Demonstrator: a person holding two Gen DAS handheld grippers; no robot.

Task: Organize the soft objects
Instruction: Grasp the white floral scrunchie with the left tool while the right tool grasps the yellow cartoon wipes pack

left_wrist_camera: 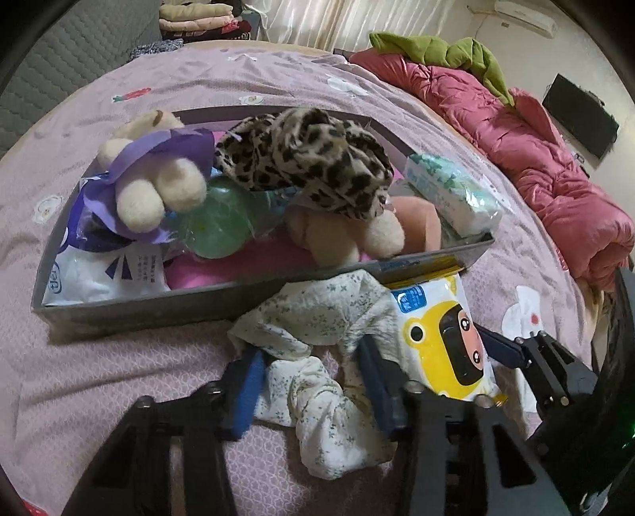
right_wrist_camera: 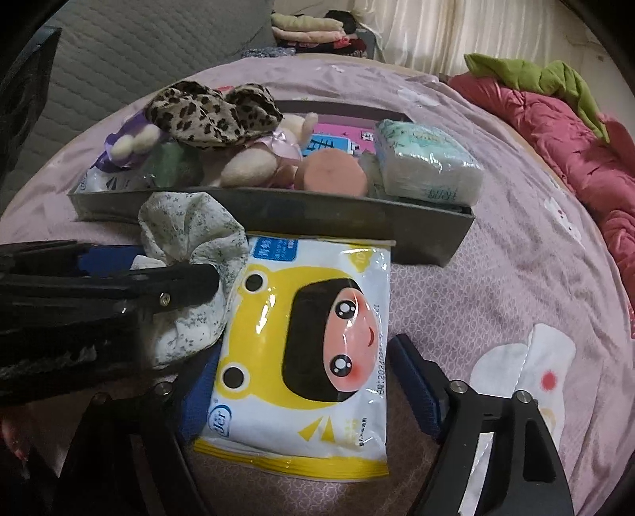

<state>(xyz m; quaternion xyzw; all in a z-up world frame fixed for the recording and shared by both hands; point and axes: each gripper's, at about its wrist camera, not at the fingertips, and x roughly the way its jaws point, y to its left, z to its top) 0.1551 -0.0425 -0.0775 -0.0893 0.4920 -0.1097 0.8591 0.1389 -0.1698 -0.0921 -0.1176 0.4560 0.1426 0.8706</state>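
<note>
A white floral cloth (left_wrist_camera: 317,313) lies bunched on the pink bedspread, just in front of a grey tray (left_wrist_camera: 158,309). My left gripper (left_wrist_camera: 313,373) is shut on it, with both blue pads against the folds. From the right wrist view the same cloth (right_wrist_camera: 190,234) bulges around that gripper's black finger. A yellow-and-white wipes pack (right_wrist_camera: 301,329) lies flat beside the cloth, its top edge against the tray (right_wrist_camera: 317,214). My right gripper (right_wrist_camera: 305,357) is open, one finger on each side of the pack. The tray holds a leopard-print cloth (left_wrist_camera: 309,158), plush toys (left_wrist_camera: 158,190), a green ball (left_wrist_camera: 218,230) and a tissue pack (left_wrist_camera: 452,190).
A red quilt (left_wrist_camera: 535,158) with a green garment (left_wrist_camera: 436,47) on it is heaped along the bed's right side. Folded clothes (right_wrist_camera: 309,27) are stacked beyond the bed's far edge. A grey quilted surface (right_wrist_camera: 139,43) rises at the back left.
</note>
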